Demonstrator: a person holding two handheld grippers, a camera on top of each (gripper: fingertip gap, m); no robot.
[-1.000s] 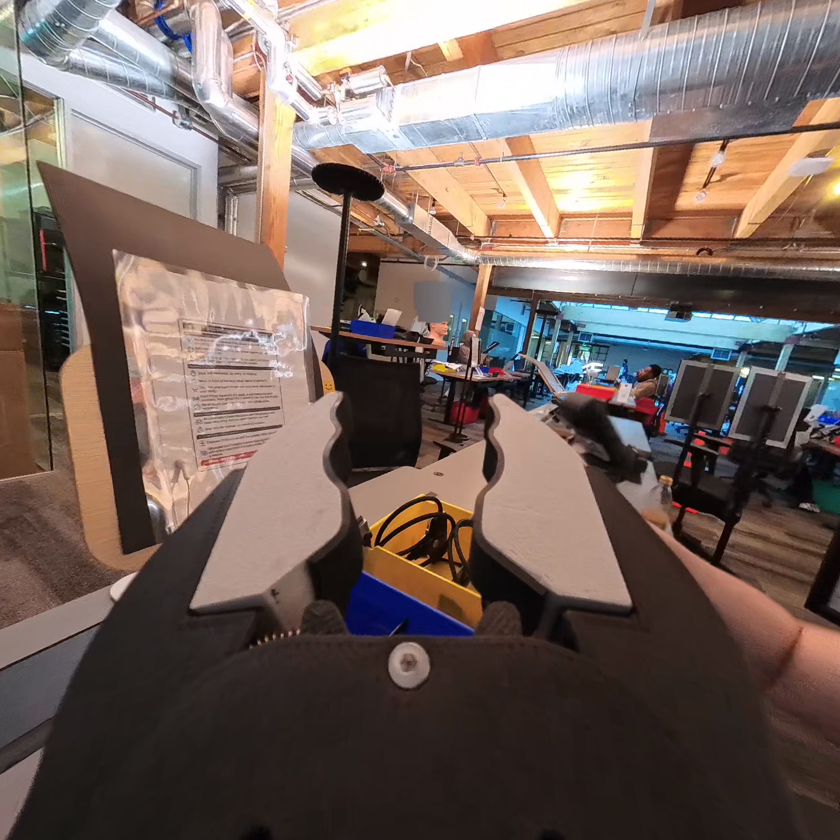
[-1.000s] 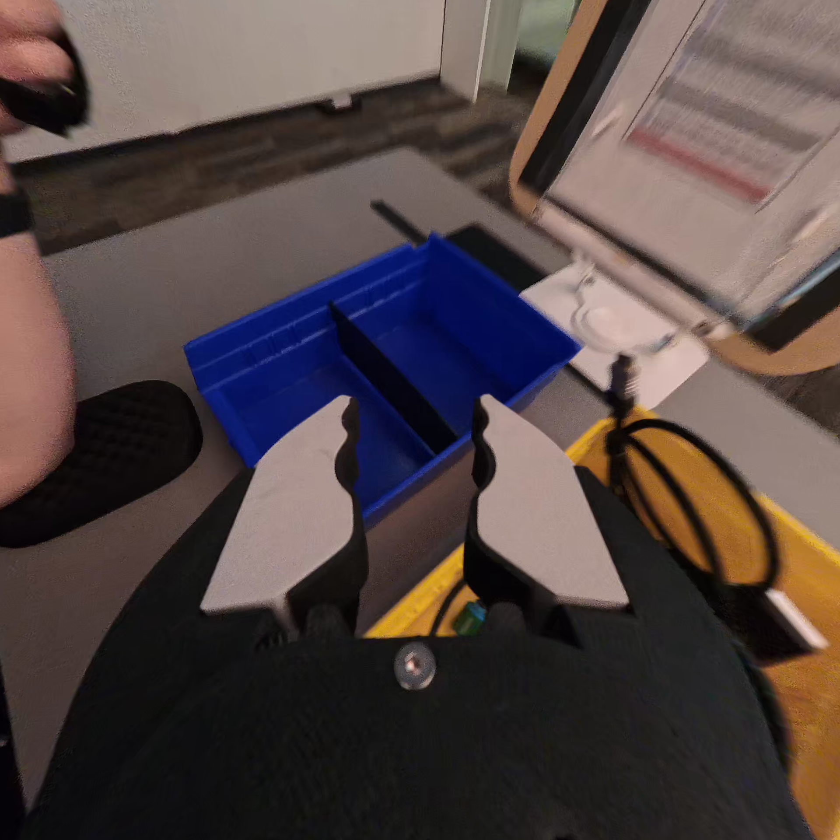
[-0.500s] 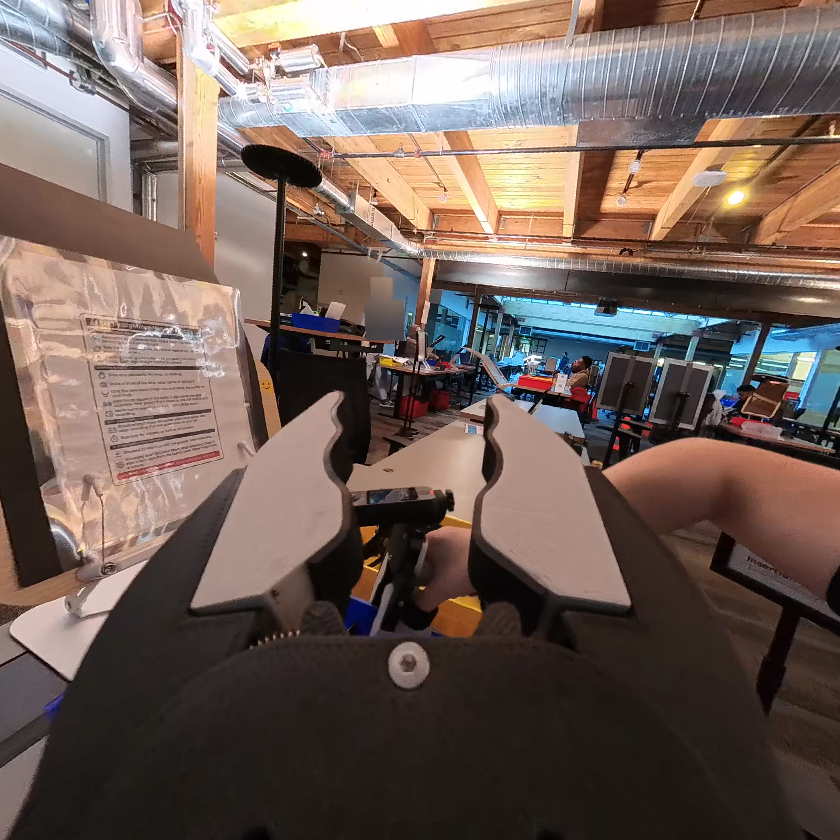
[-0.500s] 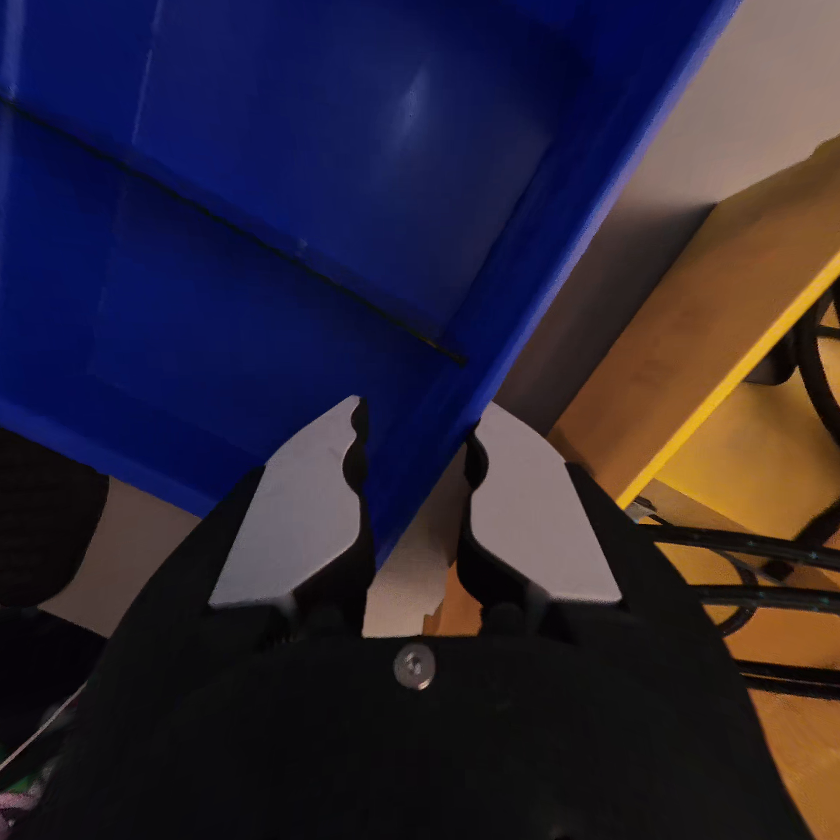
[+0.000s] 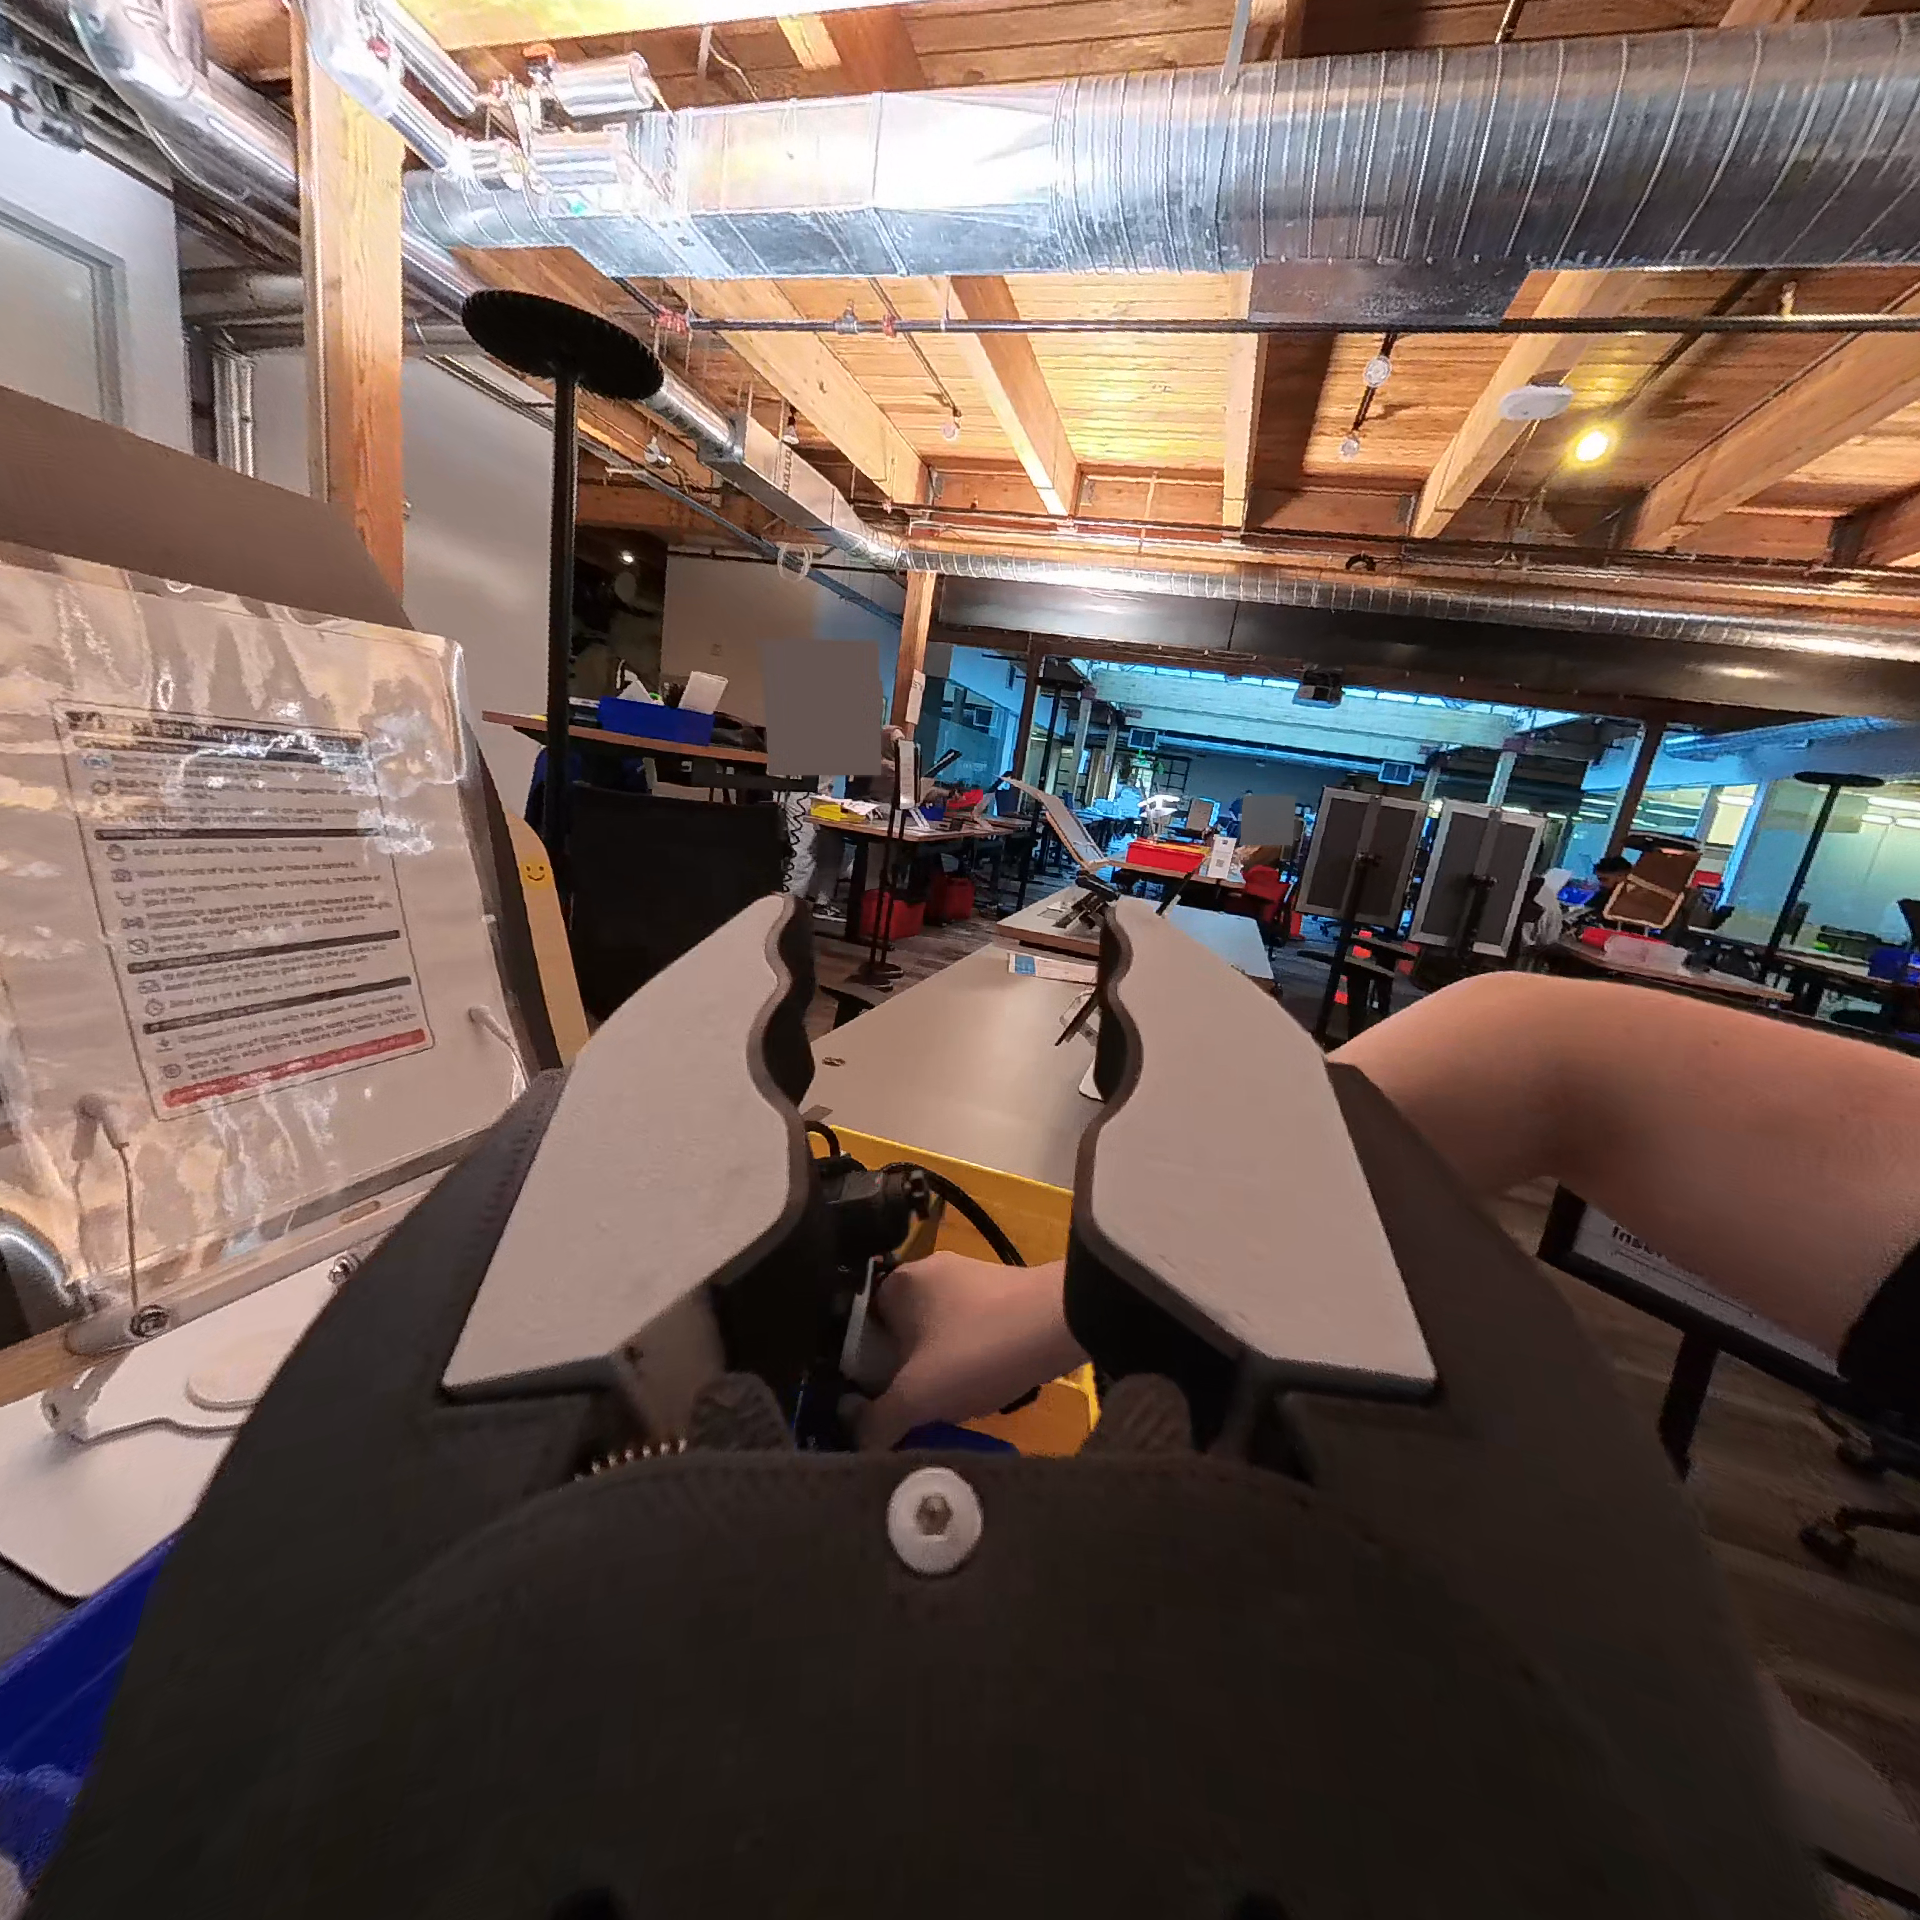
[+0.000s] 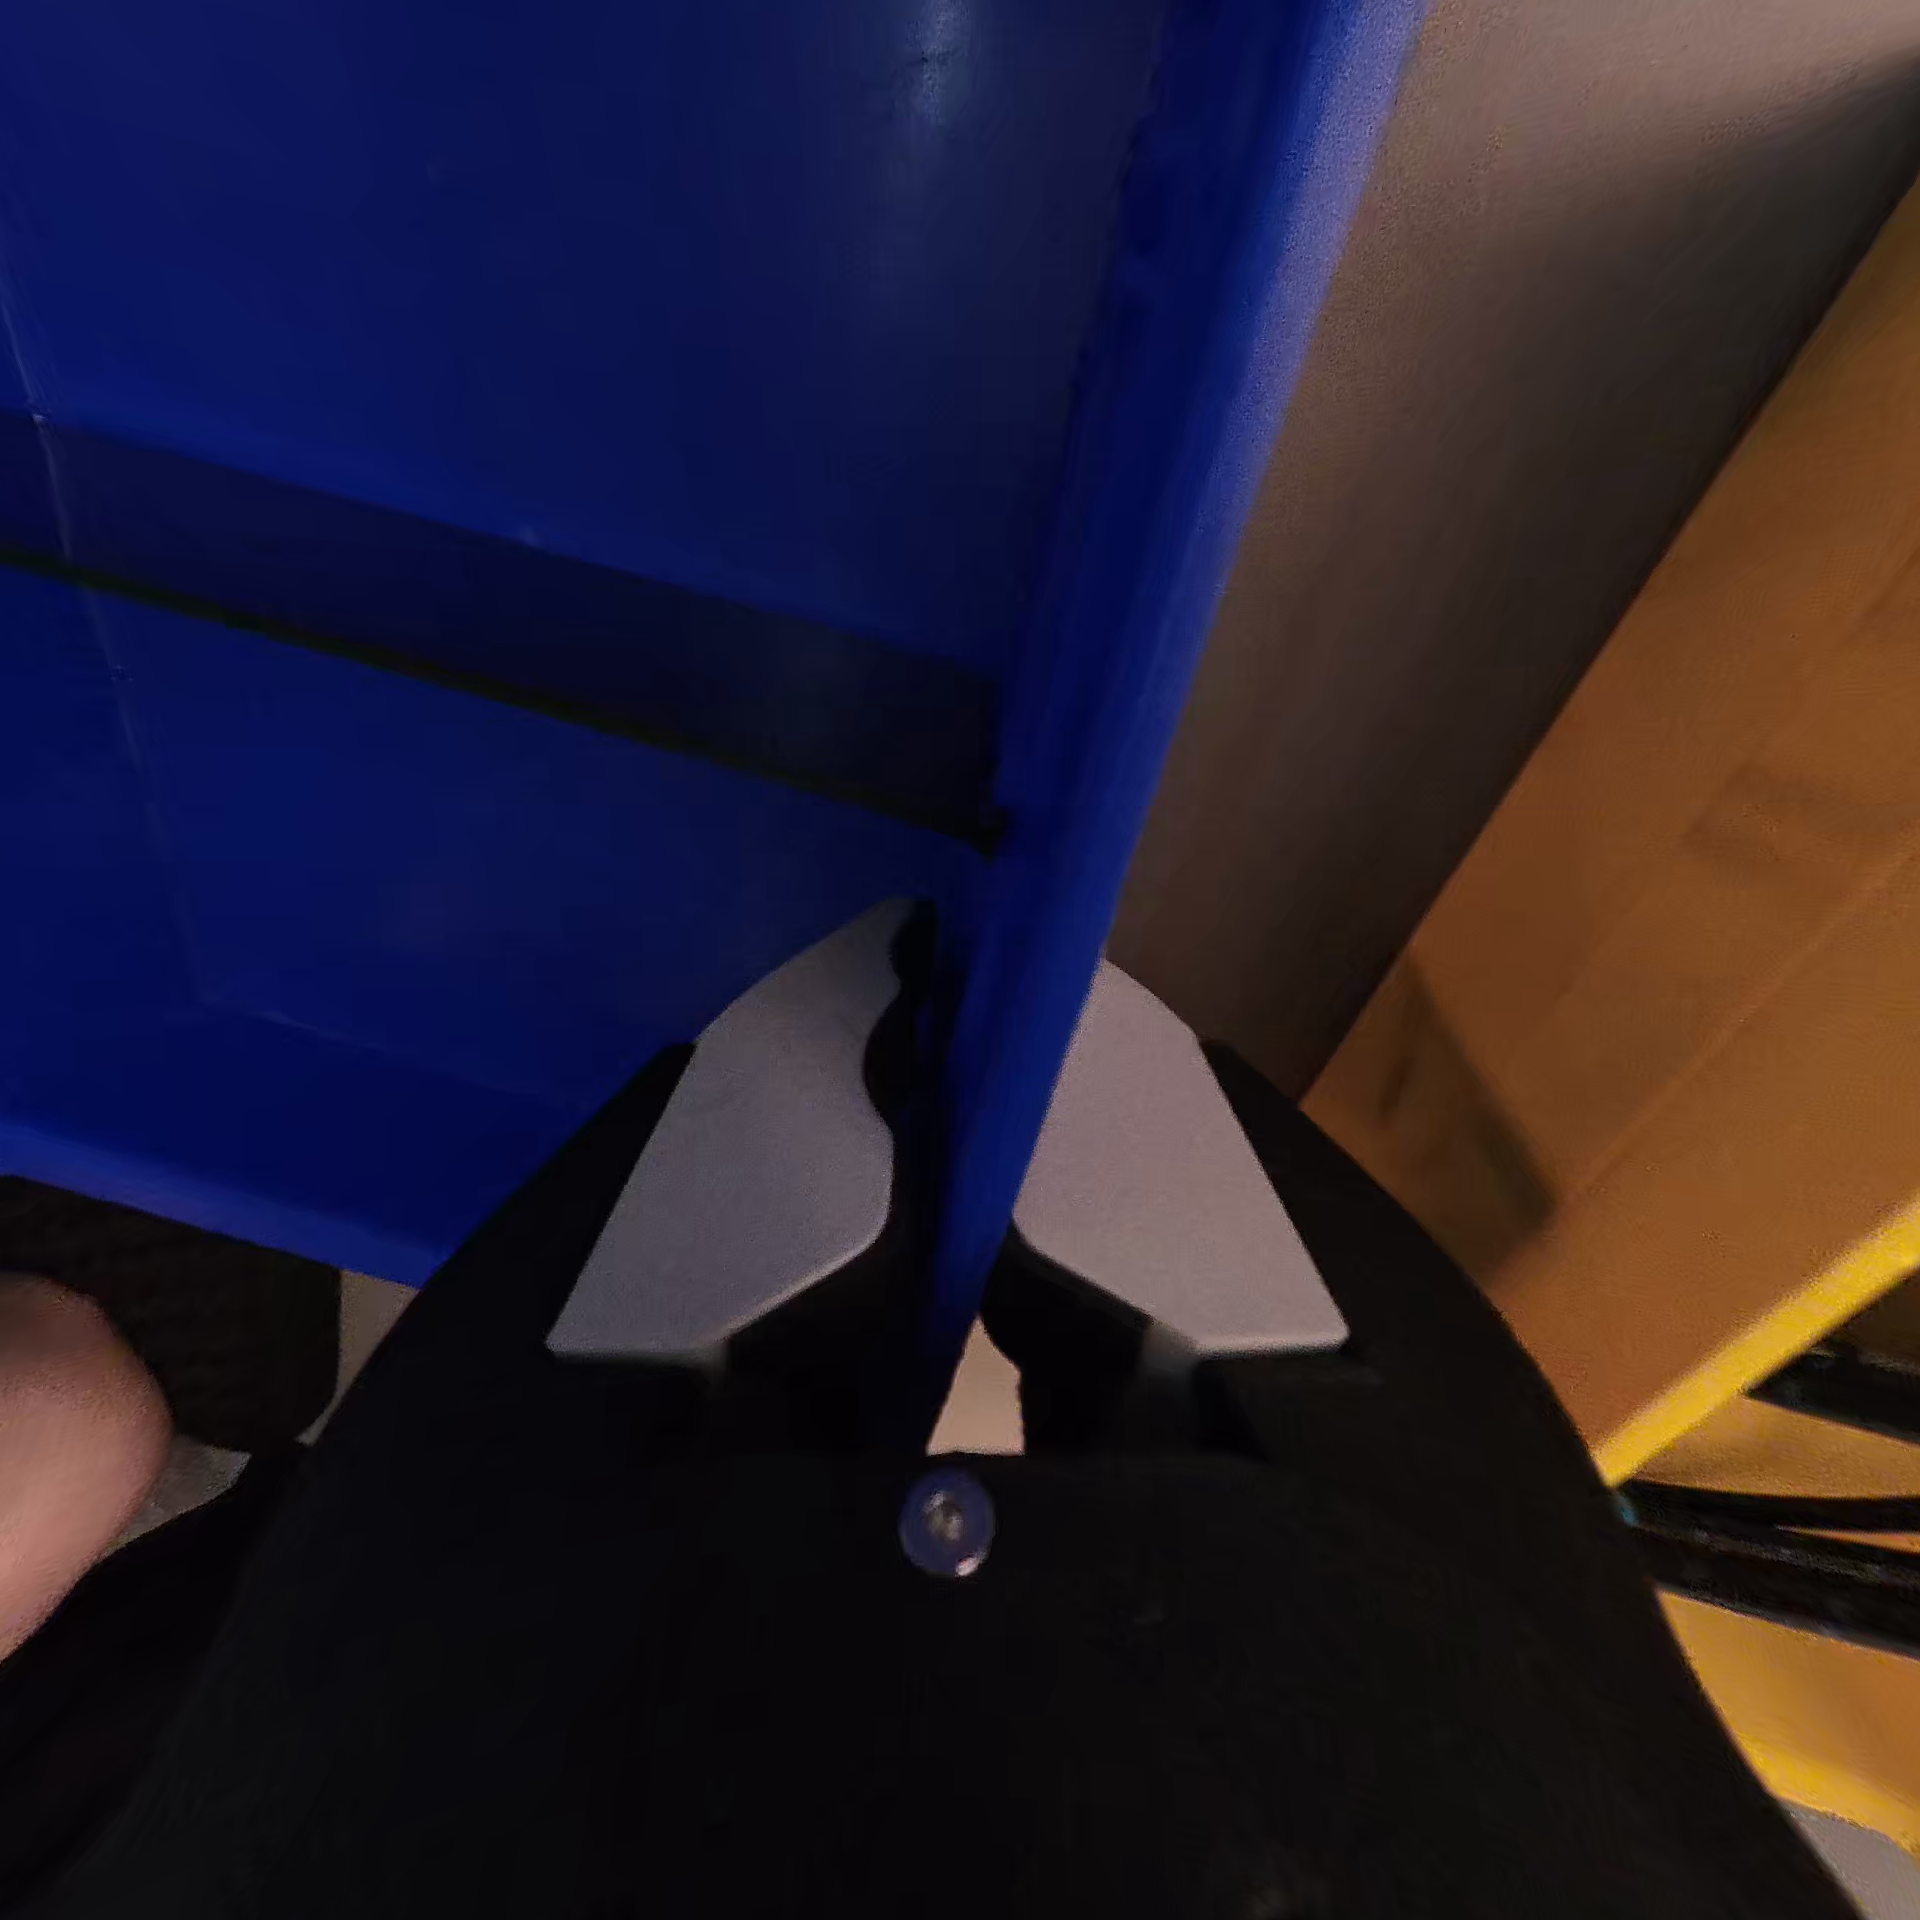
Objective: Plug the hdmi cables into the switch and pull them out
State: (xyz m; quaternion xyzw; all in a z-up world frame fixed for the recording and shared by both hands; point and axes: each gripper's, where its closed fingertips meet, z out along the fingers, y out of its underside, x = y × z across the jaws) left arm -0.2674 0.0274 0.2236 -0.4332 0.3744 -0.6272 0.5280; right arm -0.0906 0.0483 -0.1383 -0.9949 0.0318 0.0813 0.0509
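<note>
In the right wrist view my right gripper (image 6: 1003, 945) is shut on the side wall of a blue bin (image 6: 1091, 727), one finger inside and one outside. The bin has a black divider (image 6: 520, 665) and its compartments look bare. Beside it stands a yellow bin (image 6: 1662, 831) with black cables (image 6: 1787, 1538). In the left wrist view my left gripper (image 5: 951, 925) is open and empty, raised and pointing out over the room. Below it I see the yellow bin (image 5: 987, 1184), a black cable (image 5: 966, 1216) and the hand (image 5: 966, 1320) on the other gripper. No switch shows.
A stand with a clear-sleeved printed sheet (image 5: 239, 914) stands at the left on a white base (image 5: 156, 1434). A forearm (image 5: 1610, 1143) crosses from the right. A corner of the blue bin (image 5: 62, 1683) shows low left. The grey table (image 6: 1351, 520) lies between the bins.
My right gripper came down over the blue bin's side wall and its pads closed on it. My left gripper stayed open and swung slightly; the forearm moved in below it.
</note>
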